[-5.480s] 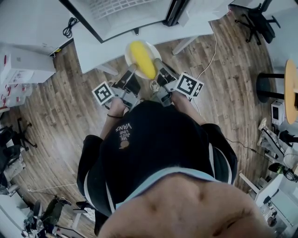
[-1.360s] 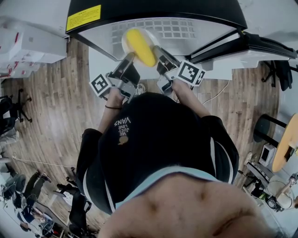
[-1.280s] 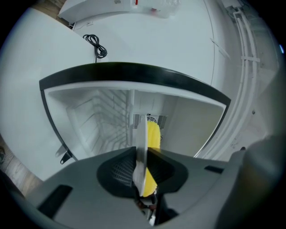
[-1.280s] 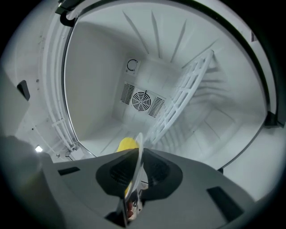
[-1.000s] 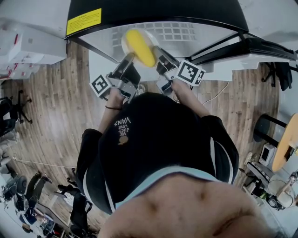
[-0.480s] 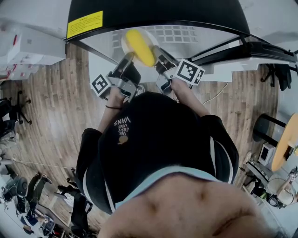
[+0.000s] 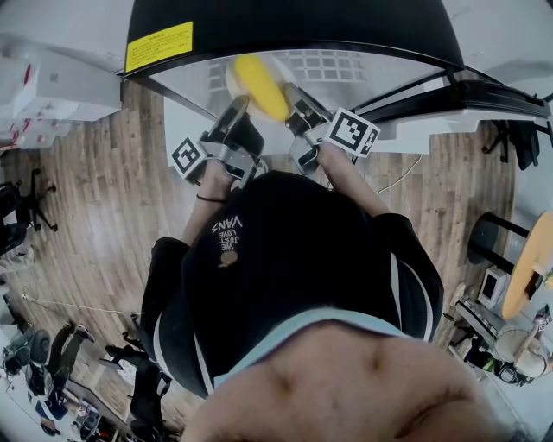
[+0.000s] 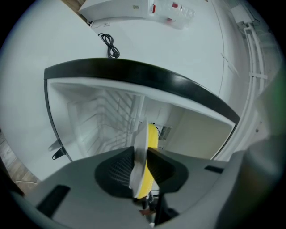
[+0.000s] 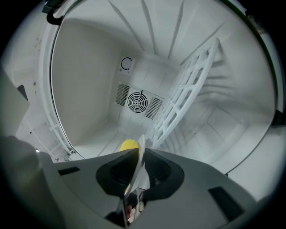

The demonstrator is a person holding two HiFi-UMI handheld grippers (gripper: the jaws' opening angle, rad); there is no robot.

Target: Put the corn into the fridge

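A yellow corn cob (image 7: pixel 261 86) lies on a white plate (image 7: pixel 233 79) held at the mouth of the open fridge (image 7: pixel 346 67). My left gripper (image 7: pixel 237 109) is shut on the plate's left rim and my right gripper (image 7: pixel 293 97) is shut on its right rim. In the left gripper view the plate's rim (image 8: pixel 139 156) stands edge-on between the jaws, with the corn (image 8: pixel 153 136) just behind it. The right gripper view looks into the white fridge, where the plate rim (image 9: pixel 135 169) is pinched and the corn (image 9: pixel 129 145) peeks over the jaws.
The fridge has a black top (image 7: pixel 294 22) with a yellow label (image 7: pixel 158 45). Inside are a white rack shelf (image 9: pixel 183 98) and a round fan grille (image 9: pixel 135 102) on the back wall. White boxes (image 7: pixel 52 78) stand at the left on the wood floor (image 7: pixel 104 198).
Hardly anything: the plate with the corn stays gripped by both grippers at the fridge opening, and the left gripper has rolled slightly.
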